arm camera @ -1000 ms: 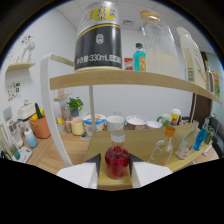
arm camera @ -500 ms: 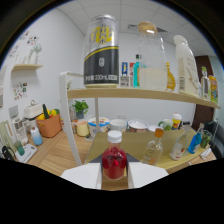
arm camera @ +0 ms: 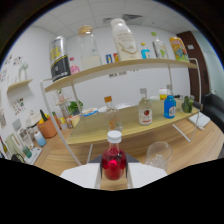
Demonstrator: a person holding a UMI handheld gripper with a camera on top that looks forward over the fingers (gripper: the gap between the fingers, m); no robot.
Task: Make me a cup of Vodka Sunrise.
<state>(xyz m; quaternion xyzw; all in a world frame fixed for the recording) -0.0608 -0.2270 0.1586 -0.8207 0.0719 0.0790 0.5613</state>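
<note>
The claw pinches a small white-capped bottle of red liquid, both pale fingers pressed against its sides and holding it upright between them. Just ahead and to the right, an empty clear glass stands on the wooden tabletop. Beyond the fingers, a low wooden shelf carries a clear bottle with an orange cap, a clear bottle with a red label, a blue bottle and a small dark green bottle. To the left on the tabletop sits an orange pot holding utensils, near a green plant. On the upper shelf stand a black-and-yellow can, a clear glass jar, a tall white bottle and an orange carton.
</note>
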